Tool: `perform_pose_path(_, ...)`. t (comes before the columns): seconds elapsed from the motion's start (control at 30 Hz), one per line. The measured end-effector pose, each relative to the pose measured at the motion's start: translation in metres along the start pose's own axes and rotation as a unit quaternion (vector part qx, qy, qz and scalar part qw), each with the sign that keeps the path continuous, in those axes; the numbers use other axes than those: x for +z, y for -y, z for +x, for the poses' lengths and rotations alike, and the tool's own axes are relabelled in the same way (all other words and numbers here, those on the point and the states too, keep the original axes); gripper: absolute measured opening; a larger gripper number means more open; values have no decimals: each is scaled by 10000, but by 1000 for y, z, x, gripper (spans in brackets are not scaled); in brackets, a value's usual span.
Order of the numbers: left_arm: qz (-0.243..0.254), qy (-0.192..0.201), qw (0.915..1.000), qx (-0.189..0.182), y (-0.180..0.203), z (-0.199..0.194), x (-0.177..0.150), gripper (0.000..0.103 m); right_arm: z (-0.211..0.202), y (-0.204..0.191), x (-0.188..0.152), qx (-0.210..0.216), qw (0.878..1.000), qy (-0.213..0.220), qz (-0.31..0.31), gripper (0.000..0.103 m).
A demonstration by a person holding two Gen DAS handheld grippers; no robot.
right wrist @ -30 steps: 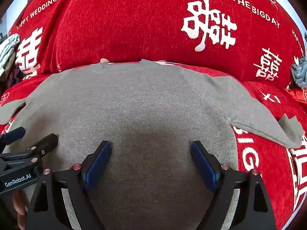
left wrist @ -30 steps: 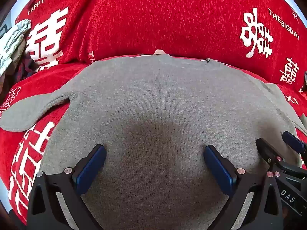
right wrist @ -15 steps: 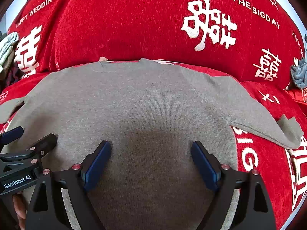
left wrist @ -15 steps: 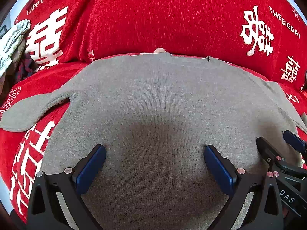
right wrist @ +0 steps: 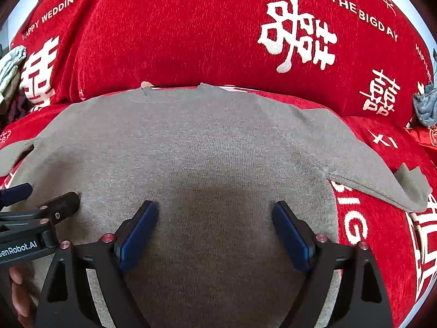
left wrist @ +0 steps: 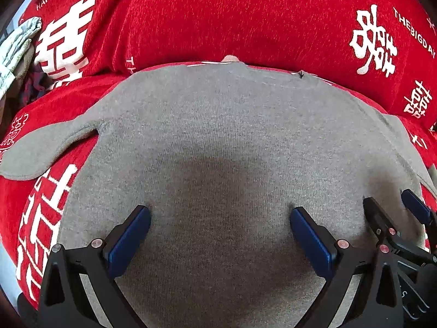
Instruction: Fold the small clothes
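Note:
A small grey knit top lies spread flat on a red cover, its neck edge toward the back cushion. Its left sleeve sticks out left and its right sleeve sticks out right. My left gripper is open, its blue pads low over the lower body of the top. My right gripper is open too, beside it over the same cloth. Each gripper shows at the edge of the other's view. Neither holds anything.
The red cover with white wedding print rises as a cushion behind the top. Pale folded cloth lies at the far left. A grey-blue cloth sits at the far right edge.
Both grippers have moved slightly forward and lower over the top. The top has not moved. Both stay open.

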State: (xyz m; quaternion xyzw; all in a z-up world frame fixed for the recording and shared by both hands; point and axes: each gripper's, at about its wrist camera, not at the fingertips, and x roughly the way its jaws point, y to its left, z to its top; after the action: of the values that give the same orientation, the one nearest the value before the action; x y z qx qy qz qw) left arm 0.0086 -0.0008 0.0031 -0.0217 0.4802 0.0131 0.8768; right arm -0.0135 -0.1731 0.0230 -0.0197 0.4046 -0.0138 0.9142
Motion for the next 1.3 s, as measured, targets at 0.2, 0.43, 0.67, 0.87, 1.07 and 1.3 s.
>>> perform_pose_path(0.2,29,159,9999,15,0,-2,-4,102,0,0,0,0,10000,-3,0,89)
perform_pose_path(0.43,33,211,9998,43,1,-2,-5,103,-1,2,0,86,9999,-1,69,89)
perform_pose_path(0.67,52,232,9997,43,0,-2,-5,103,1,0,1,33,10000,-45,28,89)
perform_pose_path(0.87,60,320,9994,75,0,-3,-7,103,3,1,-1,58,10000,-48,58,90)
perform_pose_path(1.07,56,307,9995,104,0,-3,-6,103,4,1,-2,55,10000,-43,56,90)
perform_pose_path(1.3,73,246,9996,134,0,-2,-5,103,4,1,-2,53,10000,-50,53,90)
